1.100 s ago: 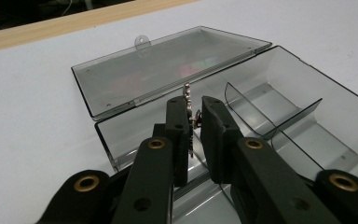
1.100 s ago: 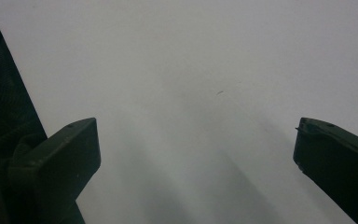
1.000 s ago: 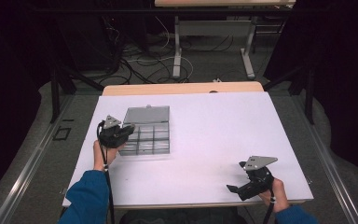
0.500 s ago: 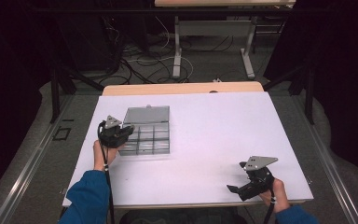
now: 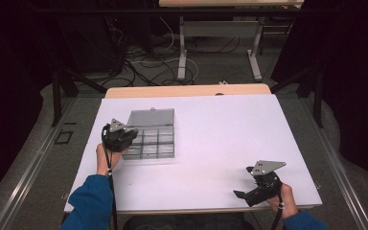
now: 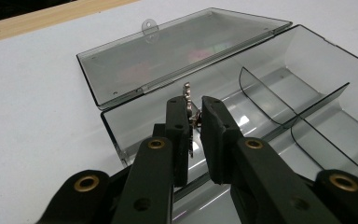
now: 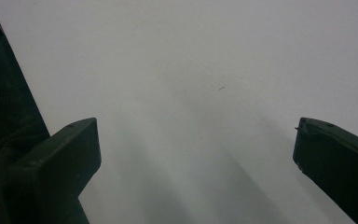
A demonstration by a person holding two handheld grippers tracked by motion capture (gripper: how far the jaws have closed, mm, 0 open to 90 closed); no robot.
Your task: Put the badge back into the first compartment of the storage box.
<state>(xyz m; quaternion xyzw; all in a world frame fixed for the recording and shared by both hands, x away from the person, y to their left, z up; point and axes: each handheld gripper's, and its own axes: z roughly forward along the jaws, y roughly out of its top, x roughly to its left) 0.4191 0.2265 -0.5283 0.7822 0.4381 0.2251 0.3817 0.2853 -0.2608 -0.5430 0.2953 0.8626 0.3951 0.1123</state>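
A smoky clear plastic compartment box (image 5: 159,142) lies open on the white table (image 5: 230,129), its lid (image 5: 152,116) folded flat behind it. In the left gripper view the box (image 6: 289,93) and its lid (image 6: 177,51) lie just beyond the jaws. My left gripper (image 6: 195,109) is shut on a small silvery metal piece (image 6: 187,93), whose tip pokes up above the pads, over the box's near left compartment. From above, the left gripper (image 5: 130,135) sits at the box's left edge. My right gripper (image 5: 243,196) rests near the table's front right edge. The right gripper (image 7: 196,149) is open, with bare table between its fingers.
Curved dividers (image 6: 270,100) split the box into several compartments. A wooden table edge (image 5: 187,91) runs behind the white surface. Beyond it are table legs and loose cables (image 5: 143,62) on the floor. A dark rail (image 5: 24,172) runs along the left.
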